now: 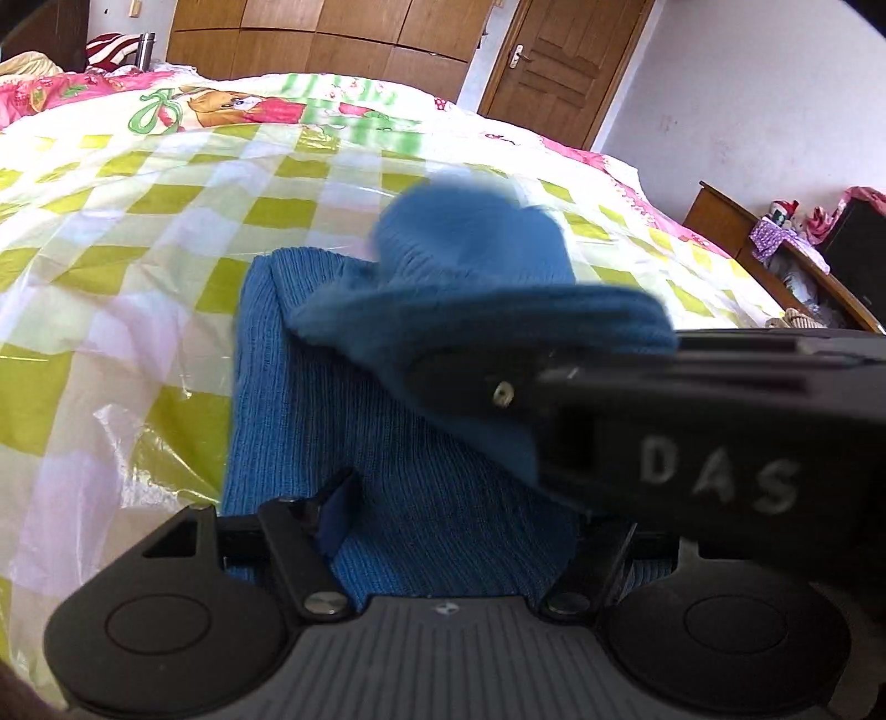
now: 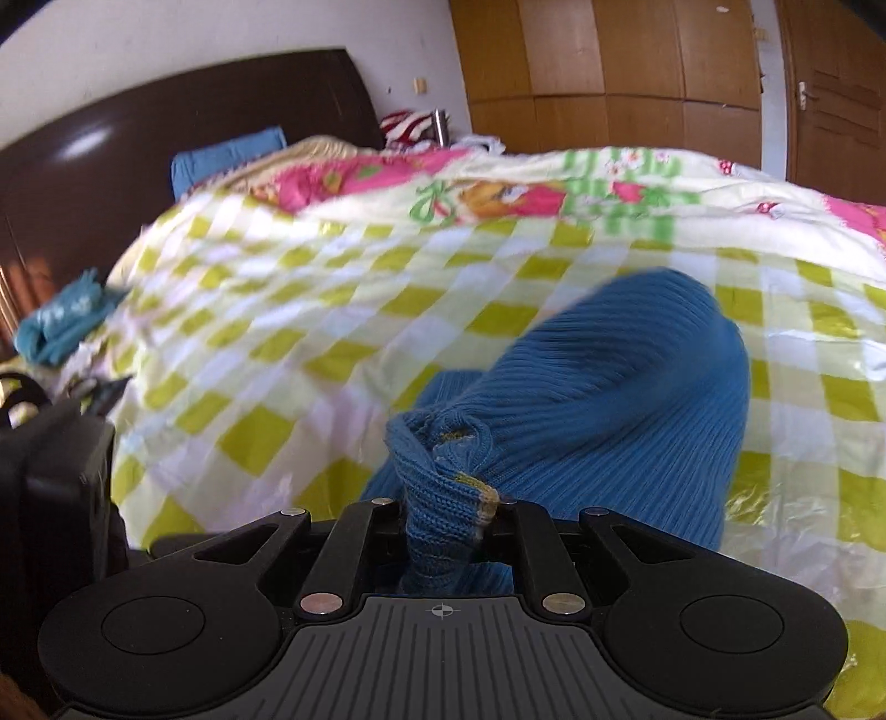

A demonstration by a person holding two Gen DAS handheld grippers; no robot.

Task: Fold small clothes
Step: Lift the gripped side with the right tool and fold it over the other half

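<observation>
A blue ribbed knit garment (image 1: 310, 399) lies on the green-and-white checked plastic sheet (image 1: 111, 232) on the bed. My left gripper (image 1: 448, 515) is open, its fingers (image 1: 332, 515) spread over the flat part of the knit. My right gripper (image 2: 443, 520) is shut on a bunched edge of the blue knit (image 2: 626, 399), which arches up from the sheet (image 2: 310, 343). In the left wrist view the right gripper (image 1: 498, 387) crosses from the right, holding the lifted fold (image 1: 476, 249) above the flat part.
A cartoon-print quilt (image 1: 232, 105) covers the far bed. Wooden wardrobes (image 1: 332, 39) and a door (image 1: 559, 61) stand behind. A side table (image 1: 775, 249) with clutter is at right. A dark headboard (image 2: 166, 127), blue pillow (image 2: 227, 155) and teal cloth (image 2: 61, 321) are at left.
</observation>
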